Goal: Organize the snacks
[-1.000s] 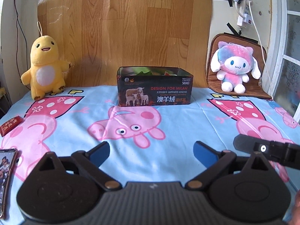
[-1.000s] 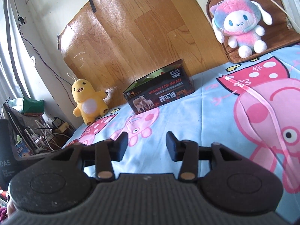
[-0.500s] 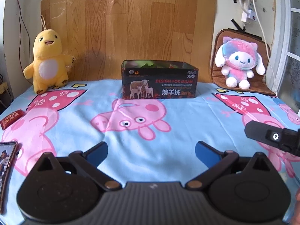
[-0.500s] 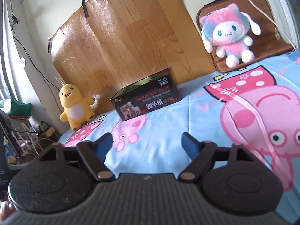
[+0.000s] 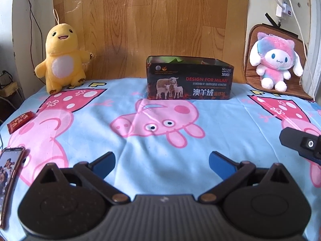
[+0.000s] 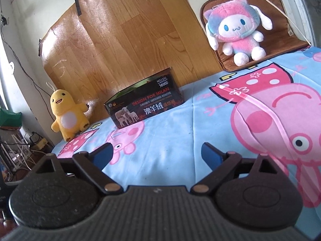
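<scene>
A dark open box [image 5: 189, 81] printed with sheep stands at the back middle of the table, with green and red snack packets showing over its rim. It also shows in the right wrist view [image 6: 144, 105]. A red snack bar [image 5: 20, 121] lies at the far left edge. My left gripper [image 5: 161, 163] is open and empty, low over the cloth in front of the box. My right gripper [image 6: 157, 153] is open and empty, to the right of the left one; one of its fingers [image 5: 301, 144] shows in the left wrist view.
A Peppa Pig cloth [image 5: 160, 150] covers the table. A yellow plush [image 5: 61, 58] stands back left, a pink-blue plush [image 5: 275, 62] on a brown cushion back right. A phone [image 5: 9, 174] lies at the left front edge. A wooden board [image 5: 150, 20] backs the table.
My right gripper has opened from nearly shut to wide. Both grippers have drawn back a little from the box; the left has stayed open.
</scene>
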The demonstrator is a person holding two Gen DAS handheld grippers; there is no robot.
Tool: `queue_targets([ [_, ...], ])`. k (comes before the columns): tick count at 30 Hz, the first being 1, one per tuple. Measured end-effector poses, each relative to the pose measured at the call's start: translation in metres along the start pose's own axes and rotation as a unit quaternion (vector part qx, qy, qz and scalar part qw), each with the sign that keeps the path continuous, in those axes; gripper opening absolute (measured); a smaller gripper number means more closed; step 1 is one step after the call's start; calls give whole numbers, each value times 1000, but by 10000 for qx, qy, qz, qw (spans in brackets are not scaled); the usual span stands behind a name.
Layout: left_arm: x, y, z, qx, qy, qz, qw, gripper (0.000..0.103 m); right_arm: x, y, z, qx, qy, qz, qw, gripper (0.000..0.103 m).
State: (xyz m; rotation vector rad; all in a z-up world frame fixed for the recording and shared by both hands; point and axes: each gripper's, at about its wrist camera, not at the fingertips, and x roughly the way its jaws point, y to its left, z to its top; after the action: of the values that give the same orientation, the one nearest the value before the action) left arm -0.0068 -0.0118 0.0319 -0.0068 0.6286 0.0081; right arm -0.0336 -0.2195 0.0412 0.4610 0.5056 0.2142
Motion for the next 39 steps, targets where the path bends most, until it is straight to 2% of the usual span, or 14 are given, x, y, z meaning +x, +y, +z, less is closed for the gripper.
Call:
queue_targets([
  [14, -4, 1, 11, 29, -292, 376, 9989, 103, -17, 1, 9, -177, -711, 34, 9973, 98],
  [24, 1, 7, 13, 29, -216, 746, 9970, 103, -18, -3, 9, -142, -767, 33, 9969, 98],
  [39, 0, 3, 17, 166, -331, 972, 9946, 103, -22, -5, 9, -97, -835, 22, 9965, 98],
])
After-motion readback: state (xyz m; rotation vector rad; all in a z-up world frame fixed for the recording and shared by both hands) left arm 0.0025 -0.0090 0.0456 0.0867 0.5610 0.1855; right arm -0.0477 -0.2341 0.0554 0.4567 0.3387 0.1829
